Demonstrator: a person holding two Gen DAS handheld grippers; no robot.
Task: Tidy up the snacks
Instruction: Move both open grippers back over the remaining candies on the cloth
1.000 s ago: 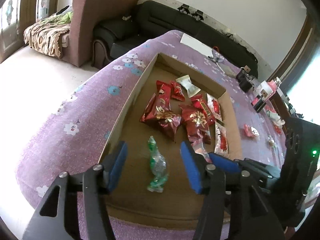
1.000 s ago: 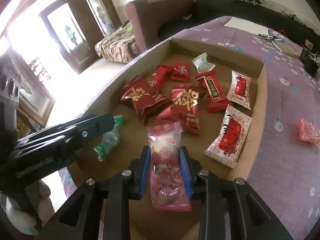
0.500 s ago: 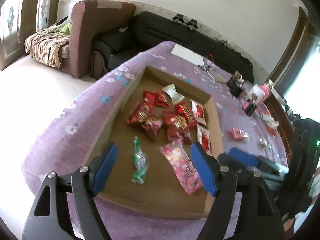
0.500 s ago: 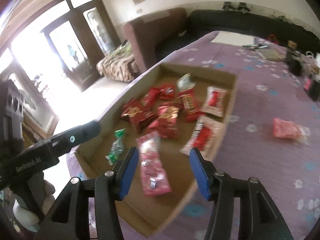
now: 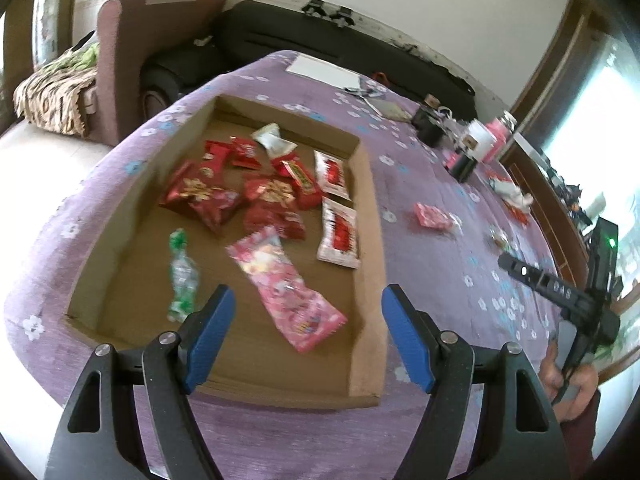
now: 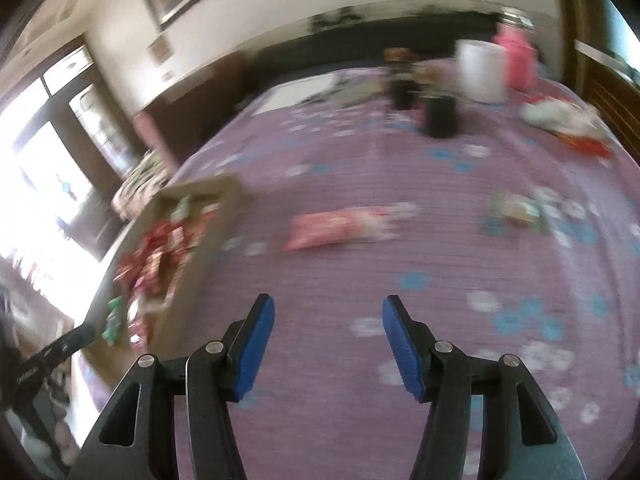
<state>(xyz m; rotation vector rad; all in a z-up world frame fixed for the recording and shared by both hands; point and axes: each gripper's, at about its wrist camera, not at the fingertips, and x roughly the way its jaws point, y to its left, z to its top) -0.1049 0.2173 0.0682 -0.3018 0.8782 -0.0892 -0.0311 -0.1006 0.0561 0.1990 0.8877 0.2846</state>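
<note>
- Landmark: the open cardboard box (image 5: 366,216) on the purple flowered table (image 5: 440,264).
- Left gripper (image 5: 306,334) hangs over the box's near end, jaws spread wide, nothing between the blue pads.
- Long pink packet (image 5: 286,286) lies flat on the box floor, near end, just ahead of the left gripper and clear of its pads.
- Green twist-wrapped candy (image 5: 182,274) lies on the box floor beside the pink packet, toward the left wall.
- Cluster of red packets (image 5: 236,196) fills the middle of the box; some overlap.
- Two white-and-red sachets (image 5: 339,232) lie along the box's right wall.
- One pale packet (image 5: 272,140) sits at the box's far end.
- Right gripper (image 6: 328,344) is outside the box, to its right, over bare tablecloth. Its jaws are opening, nothing between them. View heavily blurred.
- Loose pink packet (image 6: 336,226) lies on the table right of the box, well apart from it, ahead of the right gripper.
- Another small wrapped item (image 6: 516,210) lies farther right of the box; too blurred to identify.
- Jars and bottles (image 5: 472,144) stand past the box's far right corner.
- A hand (image 5: 568,384) holding the right gripper's handle shows right of the box in the left view.
</note>
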